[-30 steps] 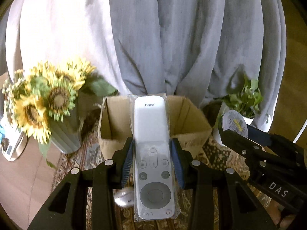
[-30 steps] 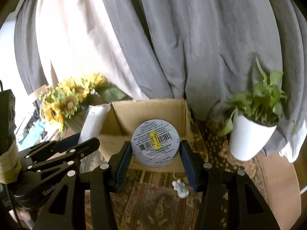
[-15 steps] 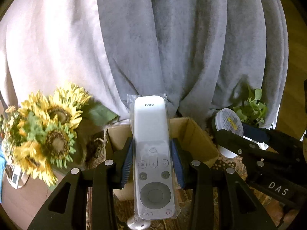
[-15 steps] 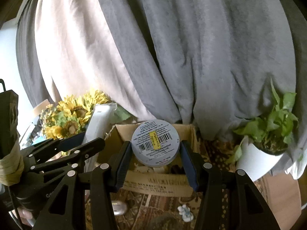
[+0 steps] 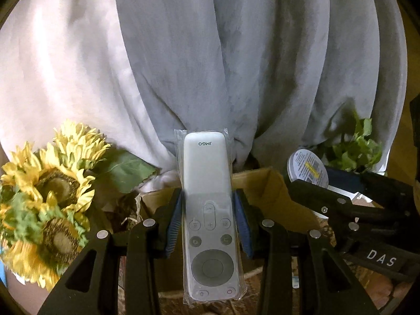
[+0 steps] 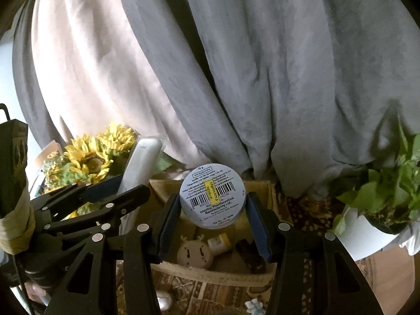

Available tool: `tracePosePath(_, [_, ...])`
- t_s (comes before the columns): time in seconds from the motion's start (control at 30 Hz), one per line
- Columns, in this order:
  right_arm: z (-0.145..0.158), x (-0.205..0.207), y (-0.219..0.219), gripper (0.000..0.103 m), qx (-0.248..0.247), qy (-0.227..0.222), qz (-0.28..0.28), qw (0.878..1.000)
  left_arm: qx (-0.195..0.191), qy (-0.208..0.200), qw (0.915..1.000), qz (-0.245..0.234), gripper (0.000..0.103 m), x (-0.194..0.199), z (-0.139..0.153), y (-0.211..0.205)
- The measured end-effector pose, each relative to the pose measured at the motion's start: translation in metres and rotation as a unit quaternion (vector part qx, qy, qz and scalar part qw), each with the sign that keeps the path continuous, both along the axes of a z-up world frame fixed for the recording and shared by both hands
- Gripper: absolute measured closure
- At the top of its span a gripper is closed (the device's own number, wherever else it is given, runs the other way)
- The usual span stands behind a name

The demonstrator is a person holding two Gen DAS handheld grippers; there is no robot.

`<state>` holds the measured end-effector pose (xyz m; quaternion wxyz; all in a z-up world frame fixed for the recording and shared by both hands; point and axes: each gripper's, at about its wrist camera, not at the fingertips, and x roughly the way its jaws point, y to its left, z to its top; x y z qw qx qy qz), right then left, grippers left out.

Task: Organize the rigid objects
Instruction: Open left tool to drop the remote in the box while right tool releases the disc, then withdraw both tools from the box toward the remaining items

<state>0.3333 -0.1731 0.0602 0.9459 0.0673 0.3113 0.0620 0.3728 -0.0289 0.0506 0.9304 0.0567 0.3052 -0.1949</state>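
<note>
- Your left gripper (image 5: 208,223) is clamped on a white remote (image 5: 207,210) sealed in a clear plastic sleeve; the blue pads (image 5: 174,224) press its two long edges at about mid-length
- The remote stands lengthwise between the fingers, its "JMGO" end reaching past the fingertips, its round dial end back toward the camera
- Beyond the left fingertips sits the cardboard box (image 5: 265,186), but the remote and the fingers cover most of it, so from this side you cannot see inside
- Your right gripper (image 6: 213,210) is closed on a round tin (image 6: 213,195), the pads against its rim on either side, the barcode label facing the camera
- The small print on the tin is only partly readable
- Just past and below the right fingertips the box lies open; inside you can make out a round cream thing with two slots (image 6: 194,256), a small white and yellow item (image 6: 219,241) and a dark block (image 6: 249,256), this last half hidden by the right finger
- Left of the left fingers are the sunflowers (image 5: 52,202), cut off by the frame edge
- Right of the right fingers stands a potted plant (image 6: 388,191) in a white pot, also cut off
- Near the bottom edge, on the patterned rug (image 6: 210,294) in front of the box, a silvery round thing (image 6: 163,299) and a small pale figure (image 6: 254,305) are too cropped to identify
- Grey curtains (image 6: 262,65) fill the view behind
</note>
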Motion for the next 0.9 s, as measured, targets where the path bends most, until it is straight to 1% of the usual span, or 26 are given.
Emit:
tracePosePath(0.13, [-0.014,0.016,-0.001,0.051,-0.007,0.019,0.0,1.0,0.017,0.011,0.9998,-0.005,0.065,0.014,-0.012,-0.005])
tracePosePath(0.3, [-0.034,0.033,-0.004,0.051,-0.002,0.048,0.003,0.999,0.044,0.035,0.9983,-0.015,0.065,0.023,-0.032,-0.009])
tracePosePath(0.5, [-0.06,0.045,-0.009,0.051,0.008,0.083,0.009,0.996,0.054,0.067,0.9959,-0.029,0.065,0.029,-0.049,-0.014])
tracePosePath(0.63, [-0.07,0.049,-0.012,0.051,0.013,0.101,0.011,0.995,0.059,0.091,0.9936,-0.031,0.064,0.033,-0.057,-0.016])
tracePosePath(0.73, [-0.076,0.051,-0.012,0.05,0.012,0.115,0.011,0.993,0.055,0.093,0.9938,-0.024,0.062,0.033,-0.059,-0.014])
tracePosePath(0.8, [-0.078,0.054,-0.013,0.047,0.014,0.122,0.01,0.992,0.051,0.09,0.9945,-0.017,0.054,0.033,-0.056,-0.012])
tracePosePath(0.9, [-0.078,0.054,-0.014,0.046,0.015,0.122,0.004,0.992,0.052,0.08,0.9954,-0.006,0.054,0.03,-0.052,-0.011])
